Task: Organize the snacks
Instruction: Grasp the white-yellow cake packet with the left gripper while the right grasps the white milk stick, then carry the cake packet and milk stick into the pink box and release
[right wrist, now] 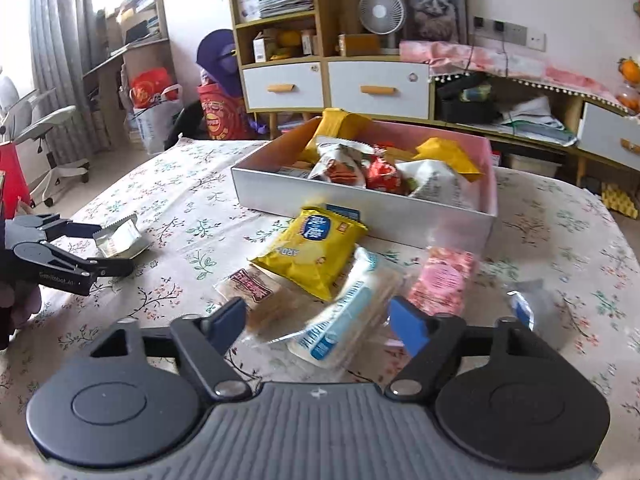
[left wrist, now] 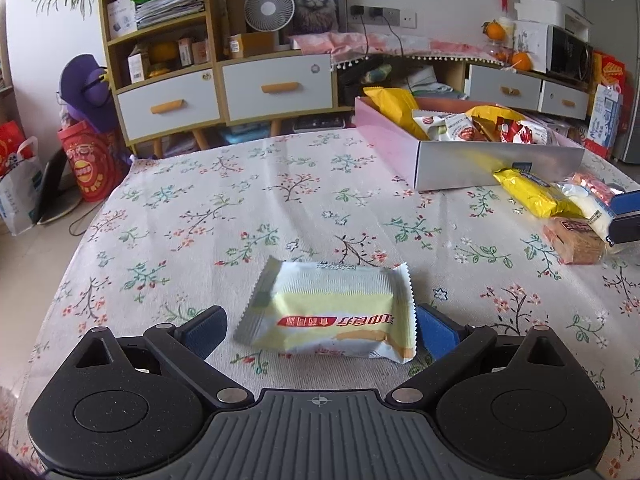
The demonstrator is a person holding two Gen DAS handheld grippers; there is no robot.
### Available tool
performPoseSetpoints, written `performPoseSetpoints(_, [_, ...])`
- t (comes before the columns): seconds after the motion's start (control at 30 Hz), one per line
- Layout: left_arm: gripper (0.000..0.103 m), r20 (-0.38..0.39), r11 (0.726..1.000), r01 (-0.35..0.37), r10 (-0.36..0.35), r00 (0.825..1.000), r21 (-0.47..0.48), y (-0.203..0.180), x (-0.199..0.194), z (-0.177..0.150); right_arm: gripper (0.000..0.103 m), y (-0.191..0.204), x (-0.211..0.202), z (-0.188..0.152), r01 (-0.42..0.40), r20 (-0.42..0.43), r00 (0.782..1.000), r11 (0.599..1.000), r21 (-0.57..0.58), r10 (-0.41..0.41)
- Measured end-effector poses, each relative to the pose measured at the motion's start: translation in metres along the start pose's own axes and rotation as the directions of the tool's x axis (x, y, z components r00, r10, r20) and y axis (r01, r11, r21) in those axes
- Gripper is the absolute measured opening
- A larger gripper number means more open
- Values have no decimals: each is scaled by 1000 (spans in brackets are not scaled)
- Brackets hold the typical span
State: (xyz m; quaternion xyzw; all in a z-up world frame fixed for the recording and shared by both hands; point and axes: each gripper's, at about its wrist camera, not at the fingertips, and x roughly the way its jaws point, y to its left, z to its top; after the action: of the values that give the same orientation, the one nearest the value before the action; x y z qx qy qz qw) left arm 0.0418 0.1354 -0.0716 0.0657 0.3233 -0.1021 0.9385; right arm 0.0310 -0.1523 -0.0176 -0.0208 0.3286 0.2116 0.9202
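My left gripper [left wrist: 320, 330] is open, its blue pads either side of a pale green and white snack packet [left wrist: 330, 314] that lies on the floral tablecloth; the same gripper [right wrist: 114, 246] and packet [right wrist: 120, 237] show at the left of the right wrist view. My right gripper [right wrist: 320, 322] is open around a white and blue wrapped snack [right wrist: 344, 320]. Beside that snack lie a yellow chip bag [right wrist: 312, 252], a brown biscuit pack [right wrist: 256, 288] and a pink packet [right wrist: 444, 280]. A pink and silver box [right wrist: 360, 210] behind them holds several snacks; it also shows in the left wrist view [left wrist: 480, 160].
A clear wrapped item [right wrist: 528, 304] lies at the right of my right gripper. The table [left wrist: 240, 200] has a floral cloth. Behind it stand a wooden cabinet with drawers [left wrist: 224, 88], a fan [left wrist: 269, 8] and red bags on the floor [left wrist: 88, 164].
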Motion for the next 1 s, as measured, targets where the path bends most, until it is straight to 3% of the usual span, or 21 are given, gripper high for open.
performPoseSetpoints(0.37, [98, -9, 1000, 17, -17, 1000, 10, -8, 9, 8, 49, -3, 11, 1, 66, -27, 997, 998, 4, -66])
performPoseSetpoints(0.7, [78, -9, 1000, 2, -2, 1000, 26, -24, 7, 14, 36, -1, 17, 0, 88, -65, 994, 996, -22, -89])
performPoseSetpoints(0.77, [67, -10, 999, -11, 11, 1000, 32, -26, 5, 15, 32, -1, 18, 1, 82, -66, 994, 996, -19, -83])
performPoseSetpoints(1.0, [66, -22, 999, -18, 19, 1000, 36, -34, 2, 17, 21, -3, 14, 3, 59, -58, 997, 998, -11, -60])
